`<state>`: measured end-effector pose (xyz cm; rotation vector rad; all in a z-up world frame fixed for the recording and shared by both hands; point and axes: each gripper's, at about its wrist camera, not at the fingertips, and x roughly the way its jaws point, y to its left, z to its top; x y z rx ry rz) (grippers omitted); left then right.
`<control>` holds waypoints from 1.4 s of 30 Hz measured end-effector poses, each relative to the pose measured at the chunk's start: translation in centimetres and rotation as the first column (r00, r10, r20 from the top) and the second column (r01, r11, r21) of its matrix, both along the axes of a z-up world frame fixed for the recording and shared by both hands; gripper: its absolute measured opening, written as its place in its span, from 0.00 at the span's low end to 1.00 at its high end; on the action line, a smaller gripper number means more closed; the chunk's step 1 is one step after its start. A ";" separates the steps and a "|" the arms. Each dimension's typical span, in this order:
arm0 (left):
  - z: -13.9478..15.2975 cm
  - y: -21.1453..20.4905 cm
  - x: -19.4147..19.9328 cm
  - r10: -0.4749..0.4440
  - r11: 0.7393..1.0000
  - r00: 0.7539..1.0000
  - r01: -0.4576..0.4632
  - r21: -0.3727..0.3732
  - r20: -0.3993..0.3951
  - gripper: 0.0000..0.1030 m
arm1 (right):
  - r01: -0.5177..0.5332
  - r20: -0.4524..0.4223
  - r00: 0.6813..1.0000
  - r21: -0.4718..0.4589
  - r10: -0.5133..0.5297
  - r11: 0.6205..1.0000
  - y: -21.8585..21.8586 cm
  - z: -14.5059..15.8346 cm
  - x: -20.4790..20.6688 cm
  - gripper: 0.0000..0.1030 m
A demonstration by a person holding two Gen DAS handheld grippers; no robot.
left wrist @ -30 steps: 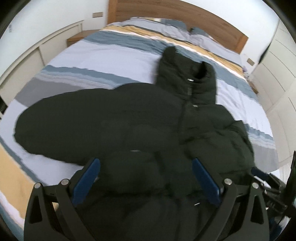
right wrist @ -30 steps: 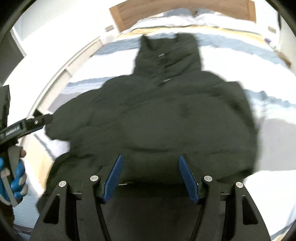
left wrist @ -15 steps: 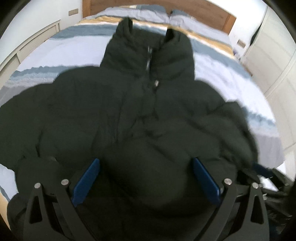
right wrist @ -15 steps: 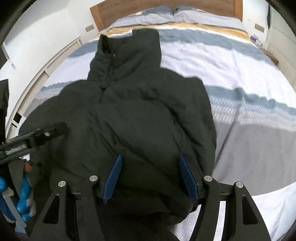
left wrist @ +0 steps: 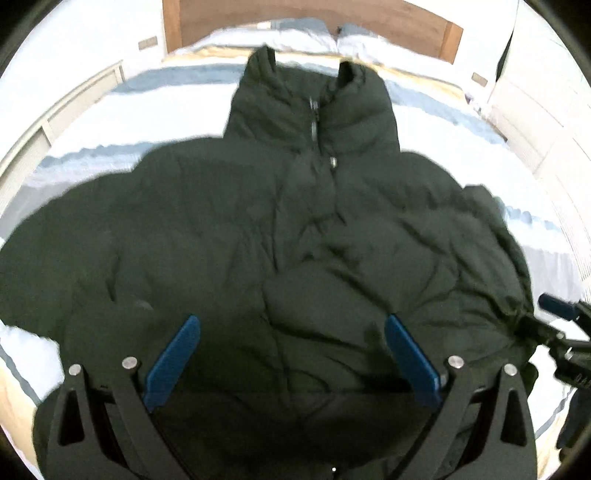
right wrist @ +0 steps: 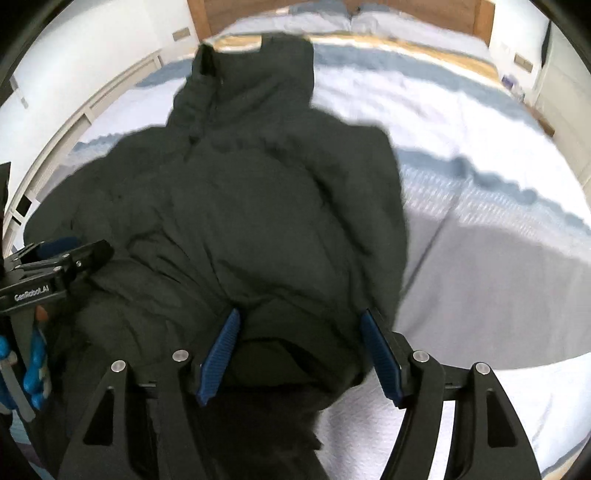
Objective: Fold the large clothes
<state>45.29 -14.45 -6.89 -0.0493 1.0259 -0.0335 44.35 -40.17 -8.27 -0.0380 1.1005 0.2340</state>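
Observation:
A dark green puffer jacket (left wrist: 295,229) lies front up on the bed, collar toward the headboard, zipper down its middle. It also shows in the right wrist view (right wrist: 258,206). My left gripper (left wrist: 291,354) is open, its blue pads spread wide above the jacket's lower hem. My right gripper (right wrist: 301,347) is open, with the jacket's lower right part bunched between its pads. The right gripper shows at the right edge of the left wrist view (left wrist: 557,332); the left gripper shows at the left of the right wrist view (right wrist: 55,262).
The bed (right wrist: 480,206) has a white, blue, grey and yellow striped cover. A wooden headboard (left wrist: 314,18) and pillows are at the far end. Cabinets (left wrist: 546,122) stand at the right, a low white ledge (left wrist: 55,118) at the left.
The left view has swung from the jacket's left sleeve to its middle and come closer. The right view has shifted to the jacket's right side. Both grippers have stayed open.

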 end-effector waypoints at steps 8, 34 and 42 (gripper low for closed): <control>-1.4 -0.2 0.9 -0.016 0.998 1.000 0.016 0.064 -0.005 0.98 | 0.052 0.068 0.996 0.014 -0.053 0.999 0.8 1.6 3.6 0.66; 6.3 10.7 -5.7 0.064 0.997 0.995 -0.066 0.027 0.076 0.98 | 0.193 -0.049 0.980 -0.021 -0.194 0.981 5.1 2.7 -3.1 0.67; 7.8 17.5 -8.0 0.166 0.986 0.983 -0.168 0.020 0.080 0.98 | 0.168 -0.049 0.985 -0.006 -0.168 0.986 9.8 4.6 -4.1 0.67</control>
